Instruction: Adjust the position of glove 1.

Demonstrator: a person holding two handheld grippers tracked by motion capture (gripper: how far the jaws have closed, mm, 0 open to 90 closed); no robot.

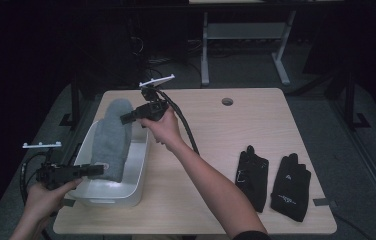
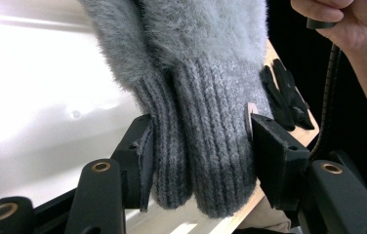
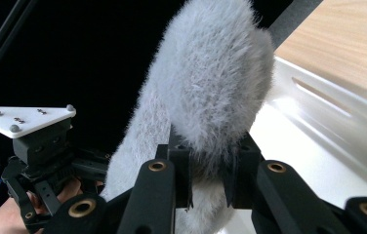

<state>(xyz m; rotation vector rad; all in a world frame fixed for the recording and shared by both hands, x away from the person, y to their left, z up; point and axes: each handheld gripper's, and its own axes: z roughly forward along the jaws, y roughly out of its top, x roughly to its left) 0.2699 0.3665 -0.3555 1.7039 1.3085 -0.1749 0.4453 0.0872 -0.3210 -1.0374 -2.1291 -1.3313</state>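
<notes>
Grey fuzzy gloves: pair held stretched over the white bin at surface's left
Left claw: clamped on ribbed cuffs, near end
Right claw: pinched on fuzzy tips, far end
Risk: fluffy pile gives thin grip, so tips may slip free if pulled apart harder; likely flop over bin rim
Room: bin hugs left edge of surface, little margin there; open wood mid-surface; black gloves lie well apart at right

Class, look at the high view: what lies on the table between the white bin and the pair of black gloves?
Only bare wooden table, crossed above by the person's right forearm, separates the white bin from the black gloves, seen in the high view.
</notes>
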